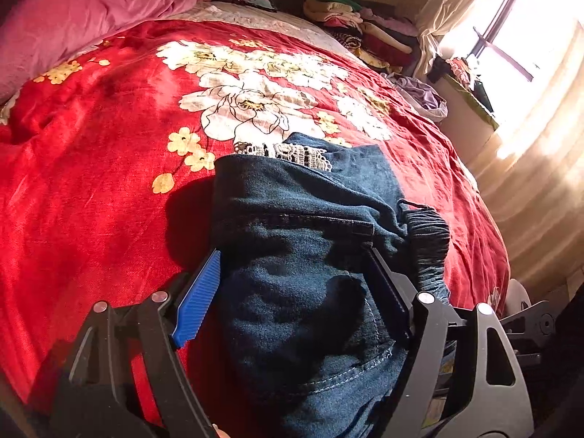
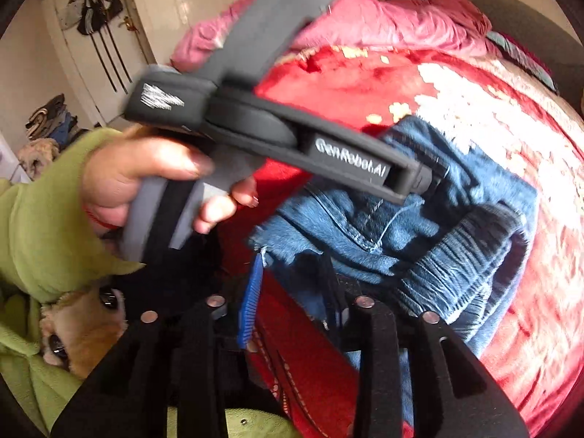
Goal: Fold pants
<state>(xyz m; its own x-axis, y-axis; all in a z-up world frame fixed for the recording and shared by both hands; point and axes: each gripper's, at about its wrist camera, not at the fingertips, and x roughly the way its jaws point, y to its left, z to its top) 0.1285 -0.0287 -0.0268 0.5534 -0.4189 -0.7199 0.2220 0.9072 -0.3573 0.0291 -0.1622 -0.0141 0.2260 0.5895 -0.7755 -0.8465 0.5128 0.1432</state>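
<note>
Nearest to you, your left tool [image 1: 292, 303] is spread wide with the folded jeans [image 1: 310, 255] bunched between its fingers, the blue pad [image 1: 197, 299] on one side and the dark one on the other. I can't tell if the pads actually press the denim, it looks more like straddling than gripping. Your right tool [image 2: 292, 292] is only partly open, hovering at the near edge of the jeans beside the elastic waistband [image 2: 456, 266], and nothing looks clamped in it.

The jeans sit in a compact bundle on the red flowered blanket [image 1: 91, 146] on the bed, so I'd guess you're near the end. Press the stack flat and square up the edges before letting go, and watch the lace trim [image 1: 288, 153] doesn't get tucked crooked.

Only readable writing: "GenRobot.AI" on the left tool's body [image 2: 350, 160], as seen from the right camera.
</note>
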